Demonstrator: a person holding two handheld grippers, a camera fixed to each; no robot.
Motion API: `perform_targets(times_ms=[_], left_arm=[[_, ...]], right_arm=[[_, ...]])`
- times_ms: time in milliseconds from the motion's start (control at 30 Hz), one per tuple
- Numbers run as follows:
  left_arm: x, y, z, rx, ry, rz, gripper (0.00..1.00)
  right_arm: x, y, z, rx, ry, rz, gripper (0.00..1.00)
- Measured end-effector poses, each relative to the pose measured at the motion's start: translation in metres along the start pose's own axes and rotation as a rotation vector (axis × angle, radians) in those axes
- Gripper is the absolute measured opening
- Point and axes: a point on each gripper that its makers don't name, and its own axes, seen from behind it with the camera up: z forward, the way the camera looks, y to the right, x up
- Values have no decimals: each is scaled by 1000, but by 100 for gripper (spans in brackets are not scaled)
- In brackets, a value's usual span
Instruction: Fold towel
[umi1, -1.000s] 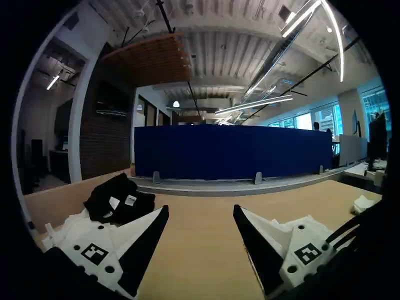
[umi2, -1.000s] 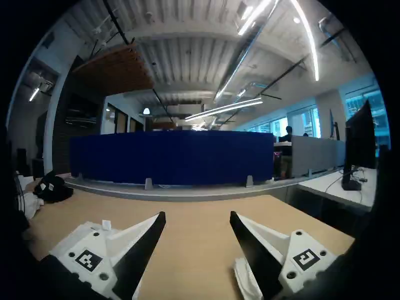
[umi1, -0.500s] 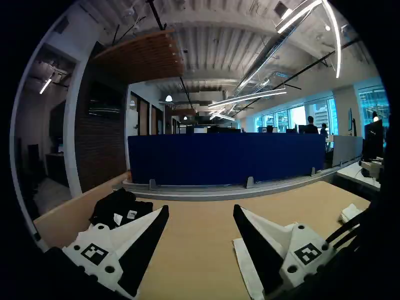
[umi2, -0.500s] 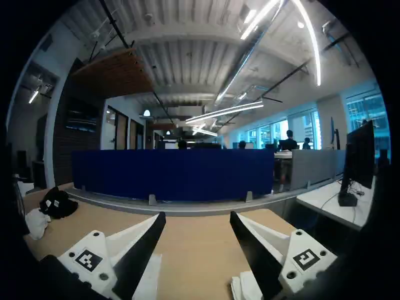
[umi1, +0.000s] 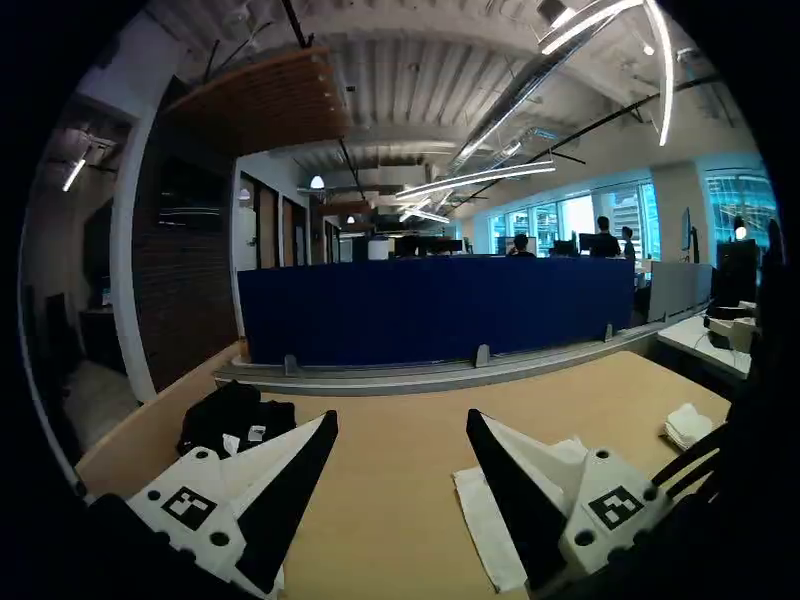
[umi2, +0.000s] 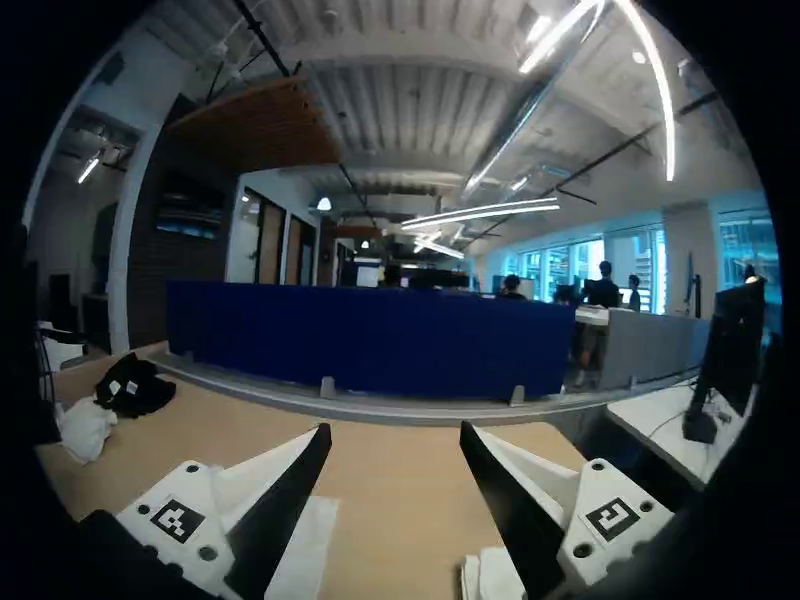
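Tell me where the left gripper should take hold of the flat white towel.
Probably the corner of the white towel that shows between the open fingers of the left gripper. The towel lies flat on the wooden table, so come down from above, tilted slightly forward. Slide one finger under the edge and pinch there.

The divider screen (umi1: 430, 310) stands along the far edge of my table (umi1: 400, 530). Before its left end lies a heap of clothing (umi1: 235, 420), before its right end a small folded cloth (umi1: 688, 425). The towel (umi1: 485, 515) lies flat farthest from it, nearest me.
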Motion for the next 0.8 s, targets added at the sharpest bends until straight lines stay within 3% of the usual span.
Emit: perform_targets(times_ms=[267,467,800], left_arm=[[-5,17,-1,-88,-58,38,96],[-9,39,-2,-188,-94,38,96],[-22,49,0,-225,-131,45,96]], right_arm=[[-10,-27,2,117,-82,-53,100],[-20,-50,3,205,-137,-83,100],[-27,-66,4,256,-168,-140,100]])
